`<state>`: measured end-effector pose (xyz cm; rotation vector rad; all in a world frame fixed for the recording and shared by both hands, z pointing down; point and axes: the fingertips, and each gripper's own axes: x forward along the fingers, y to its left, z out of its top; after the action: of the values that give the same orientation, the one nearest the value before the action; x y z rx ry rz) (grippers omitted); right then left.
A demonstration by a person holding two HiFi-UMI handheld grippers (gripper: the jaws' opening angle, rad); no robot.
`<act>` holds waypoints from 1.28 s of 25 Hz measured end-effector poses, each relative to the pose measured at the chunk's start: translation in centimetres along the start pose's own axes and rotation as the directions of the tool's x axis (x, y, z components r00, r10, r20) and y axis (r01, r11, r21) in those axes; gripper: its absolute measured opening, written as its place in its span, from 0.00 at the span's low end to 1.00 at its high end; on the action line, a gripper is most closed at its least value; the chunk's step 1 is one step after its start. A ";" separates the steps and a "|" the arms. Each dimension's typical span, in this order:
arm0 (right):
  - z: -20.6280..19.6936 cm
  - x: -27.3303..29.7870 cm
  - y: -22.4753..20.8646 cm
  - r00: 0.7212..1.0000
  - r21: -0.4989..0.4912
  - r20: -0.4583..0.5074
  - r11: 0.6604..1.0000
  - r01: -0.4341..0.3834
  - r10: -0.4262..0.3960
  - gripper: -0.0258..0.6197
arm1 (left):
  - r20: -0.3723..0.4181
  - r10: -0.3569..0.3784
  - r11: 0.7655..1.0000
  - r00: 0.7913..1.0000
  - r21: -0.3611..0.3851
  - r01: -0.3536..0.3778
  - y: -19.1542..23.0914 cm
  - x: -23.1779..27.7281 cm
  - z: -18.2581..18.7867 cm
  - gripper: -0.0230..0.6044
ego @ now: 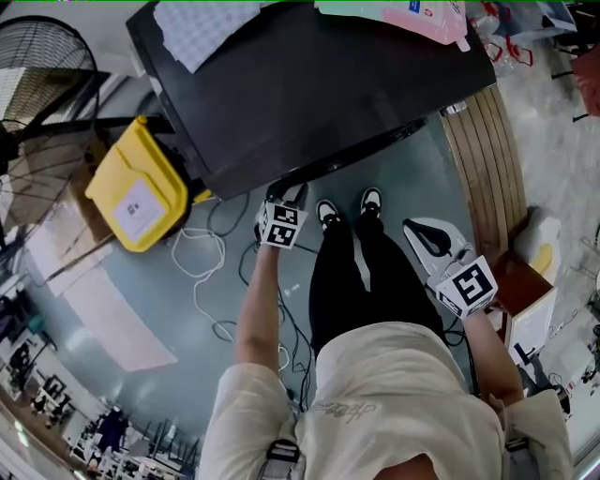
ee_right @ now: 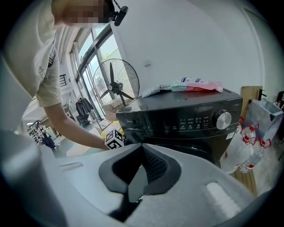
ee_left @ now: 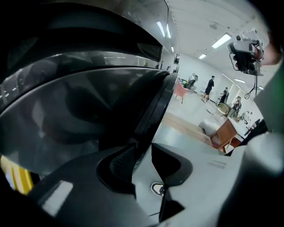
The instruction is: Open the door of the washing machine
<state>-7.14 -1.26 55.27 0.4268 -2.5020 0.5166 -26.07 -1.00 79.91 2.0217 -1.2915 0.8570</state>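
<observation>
A black front-loading washing machine (ego: 309,84) stands in front of me, its control panel and knob (ee_right: 223,119) plain in the right gripper view. My left gripper (ego: 289,199) is low against the machine's front. In its own view the dark round door (ee_left: 88,115) fills the frame, and the door's rim (ee_left: 155,111) runs down to the open left gripper (ee_left: 143,148), close beside one pad (ee_left: 122,162); no pad presses on it. My right gripper (ego: 417,230) hangs apart at the right, shut and empty (ee_right: 142,148). Whether the door stands ajar I cannot tell.
A yellow container (ego: 136,187) and a standing fan (ego: 37,56) are left of the machine. White cable (ego: 202,272) loops on the floor. Wooden slats (ego: 487,159) and a bag of bottles (ee_right: 250,133) stand right. Cloth (ego: 202,28) and a pink packet (ee_right: 197,84) lie on top.
</observation>
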 end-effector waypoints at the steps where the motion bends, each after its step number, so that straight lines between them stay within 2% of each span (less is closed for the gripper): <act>1: -0.1 0.1 0.1 1.000 0.003 -0.001 1.000 -0.002 0.002 0.04 | -0.003 -0.006 1.000 1.000 0.004 0.006 0.0 0.1 0.0 0.24; 10: 0.1 0.6 0.6 1.000 0.023 0.015 1.000 -0.011 0.011 0.04 | 0.002 -0.008 0.999 1.000 -0.053 0.008 -0.2 0.4 0.0 0.24; 15: 0.5 0.6 1.3 1.000 0.013 0.023 1.000 -0.017 0.017 0.04 | -0.031 0.043 0.999 0.999 -0.017 -0.043 -0.9 0.3 -0.2 0.23; 17: 0.4 0.5 1.4 1.000 0.015 0.023 1.000 -0.016 0.015 0.04 | -0.030 0.048 0.998 0.998 -0.030 -0.049 -1.1 0.2 -0.4 0.23; 19: 0.3 0.4 1.5 1.000 0.017 0.022 1.000 -0.013 0.012 0.04 | -0.033 0.031 0.999 0.999 -0.029 -0.032 -1.6 0.1 -0.6 0.23; 22: 0.2 0.2 1.6 1.000 0.017 0.022 1.000 -0.006 0.005 0.04 | -0.036 0.000 1.000 0.999 0.011 0.000 -3.3 -0.1 -1.2 0.22; 27: 0.3 0.1 2.3 0.999 0.014 0.037 1.000 -0.006 0.005 0.04 | -0.036 -0.062 0.996 0.997 -0.064 0.059 -5.9 -0.2 -2.5 0.22; 32: 0.0 -0.1 3.1 0.999 0.005 0.037 1.000 0.005 -0.006 0.04 | -0.054 -0.138 0.990 0.989 -0.043 0.135 -9.7 -0.1 -3.5 0.22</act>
<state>-8.29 1.49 54.35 0.4493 -2.5351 0.5178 -17.84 5.21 80.73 2.0151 -1.1162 0.8131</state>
